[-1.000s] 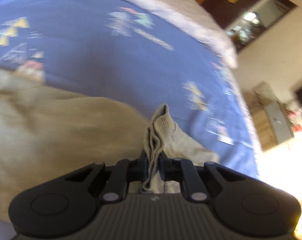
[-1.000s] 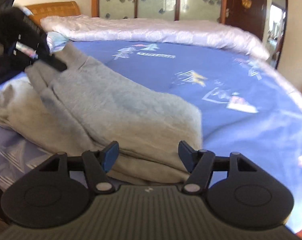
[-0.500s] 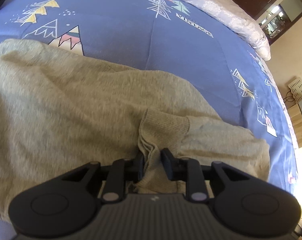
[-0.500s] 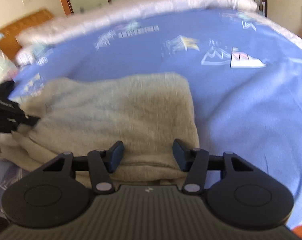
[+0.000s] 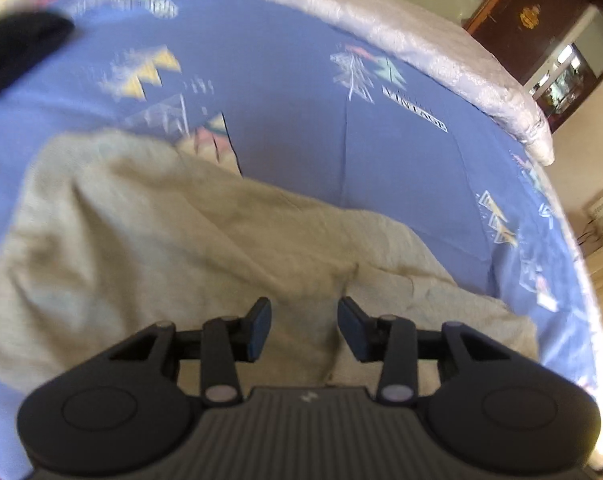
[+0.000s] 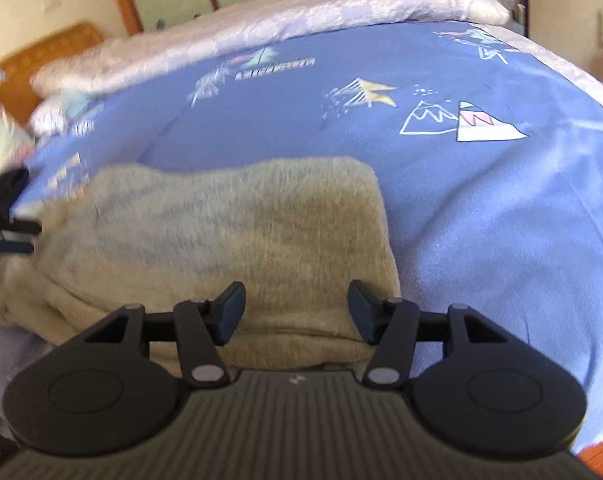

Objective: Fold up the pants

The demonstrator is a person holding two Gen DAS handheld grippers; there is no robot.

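Left gripper (image 5: 303,326) fingers parting, nothing pinched; right gripper (image 6: 297,310) fingers spread, clear of cloth — both poised over the grey pants (image 6: 237,220), lying folded on the blue bedsheet (image 6: 481,200). Fabric judged soft, thick, limp, light — best taken at edge or corner, through all layers

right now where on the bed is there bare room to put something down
Bare blue sheet runs right of the folded pants and beyond them up to the pale quilt. It is crowded at the left, where the left gripper sits at the pants' edge.
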